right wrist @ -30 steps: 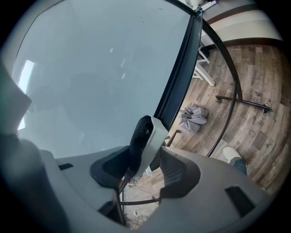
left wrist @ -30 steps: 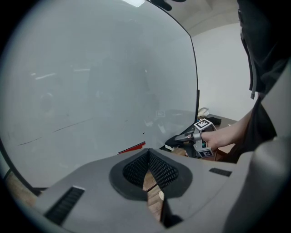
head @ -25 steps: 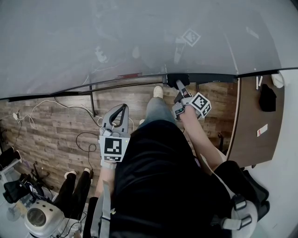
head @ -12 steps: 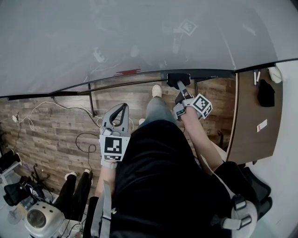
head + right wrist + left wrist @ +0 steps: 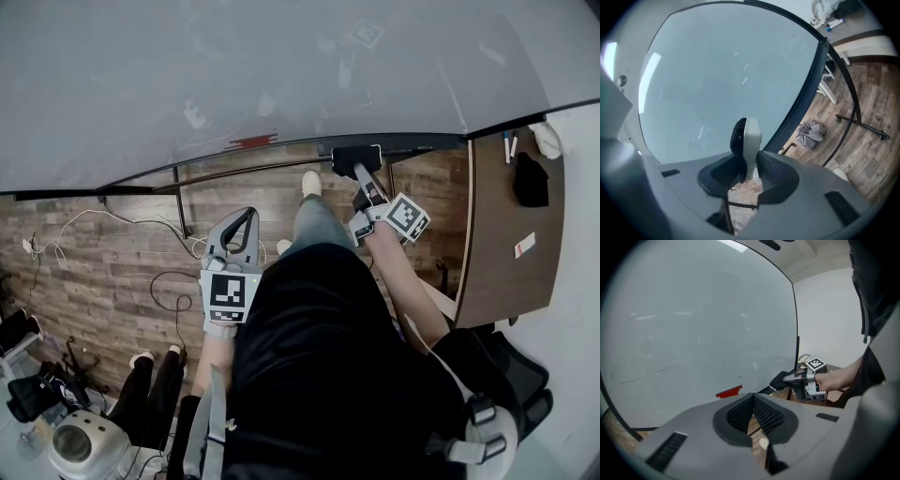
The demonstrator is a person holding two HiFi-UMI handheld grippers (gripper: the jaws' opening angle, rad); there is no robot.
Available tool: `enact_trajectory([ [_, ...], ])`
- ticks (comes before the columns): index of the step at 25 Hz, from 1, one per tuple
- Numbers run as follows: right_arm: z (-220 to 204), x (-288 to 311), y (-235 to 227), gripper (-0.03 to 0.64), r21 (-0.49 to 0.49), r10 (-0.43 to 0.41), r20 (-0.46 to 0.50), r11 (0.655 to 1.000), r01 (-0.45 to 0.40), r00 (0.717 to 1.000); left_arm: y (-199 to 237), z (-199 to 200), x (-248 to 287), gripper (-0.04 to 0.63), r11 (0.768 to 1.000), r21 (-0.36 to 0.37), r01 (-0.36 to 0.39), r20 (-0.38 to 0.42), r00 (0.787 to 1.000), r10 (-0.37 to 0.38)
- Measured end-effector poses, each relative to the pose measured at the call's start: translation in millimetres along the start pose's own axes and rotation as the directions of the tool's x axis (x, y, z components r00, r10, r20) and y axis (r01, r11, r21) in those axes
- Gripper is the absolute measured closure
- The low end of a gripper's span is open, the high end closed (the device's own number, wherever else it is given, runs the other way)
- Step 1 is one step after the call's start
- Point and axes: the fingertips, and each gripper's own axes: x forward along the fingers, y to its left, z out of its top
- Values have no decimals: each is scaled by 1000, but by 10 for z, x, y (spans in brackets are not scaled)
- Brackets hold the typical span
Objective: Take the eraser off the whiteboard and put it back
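Right gripper (image 5: 749, 164) closing on eraser (image 5: 751, 133), left gripper (image 5: 753, 398) closed

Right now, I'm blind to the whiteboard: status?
Left gripper shut, empty. Right gripper closing on eraser at lower edge of whiteboard. Nothing in the way.

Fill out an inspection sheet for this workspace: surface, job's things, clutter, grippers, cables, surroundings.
Surface: whiteboard, mostly clean, one red mark near its lower edge.
Job's things: eraser, black felt with a pale back, by the board's lower edge.
Clutter: nothing seen on the board; the desk at right bears small items.
Grippers: right gripper closing its jaws on the eraser, pads against it; left gripper shut, empty, away from the board.
Cables: loose cables on the wooden floor.
Surroundings: another person's legs at lower left.
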Motion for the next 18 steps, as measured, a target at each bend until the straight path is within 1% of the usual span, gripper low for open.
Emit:
enact_trajectory([
  [6,17,-133,380,495,-161,42,-26,986,-45,999,-49,26,-23,588,1000,-10,5,26,1000,-5],
  [10,10,-239,627,495,-279,63,-40,958,-72,997,-65,50,-46,588,1000,-15,10,43,999,-9],
  [13,-18,-312,833,495,-383,73,-51,920,-87,996,-67,74,-52,588,1000,-17,19,53,998,-19],
  [18,-71,-457,1174,495,-547,94,-65,830,-114,994,-124,129,-71,588,999,-11,39,78,996,-38],
])
